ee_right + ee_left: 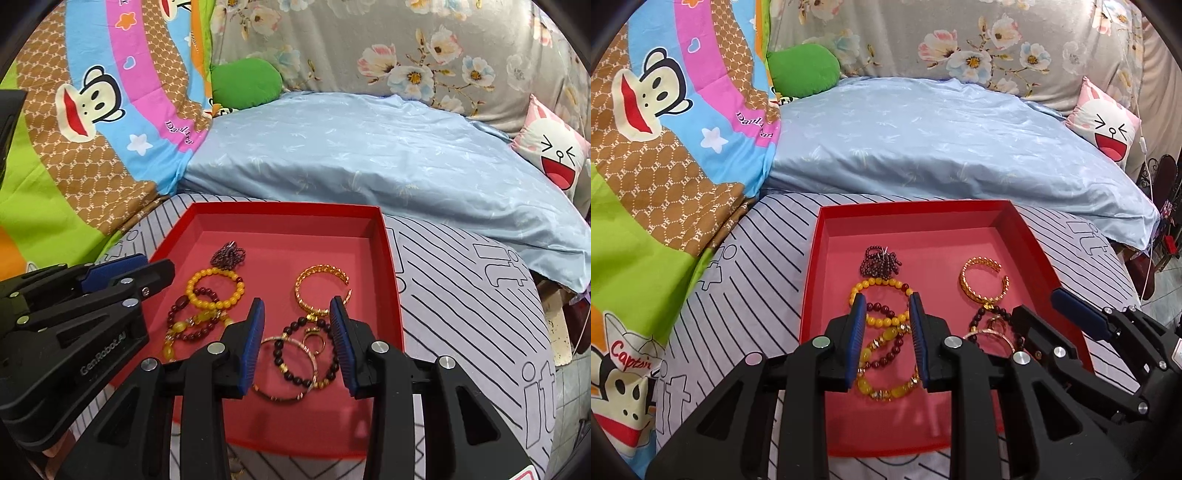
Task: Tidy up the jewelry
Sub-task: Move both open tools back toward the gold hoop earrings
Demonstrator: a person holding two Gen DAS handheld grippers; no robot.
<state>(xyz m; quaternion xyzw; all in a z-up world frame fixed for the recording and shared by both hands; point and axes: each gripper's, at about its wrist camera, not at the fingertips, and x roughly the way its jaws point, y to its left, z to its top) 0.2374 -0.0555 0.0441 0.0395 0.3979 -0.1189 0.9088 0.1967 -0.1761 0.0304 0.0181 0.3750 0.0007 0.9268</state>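
Note:
A red shallow box (812, 266) (391, 266) lies on the striped bed cover and holds the jewelry. On its left lie a dark purple bead strand (881, 260) (228, 253), a yellow bead bracelet (882, 285) (216, 288), dark red beads (192, 321) and a yellow-gold bracelet (886, 391). On its right lie a gold cuff bangle (984, 282) (321, 291), a dark bead bracelet (291, 365), a thin bangle (280, 395) and a small ring (314, 341). My left gripper (886, 310) is open above the left pile. My right gripper (297, 314) is open above the right pile.
A light blue quilt (942, 140) lies behind the box. A cartoon monkey blanket (665, 147) is at the left, a green cushion (803, 68) behind it, and a pink rabbit pillow (1108, 125) at the far right. The bed's edge falls off at the right.

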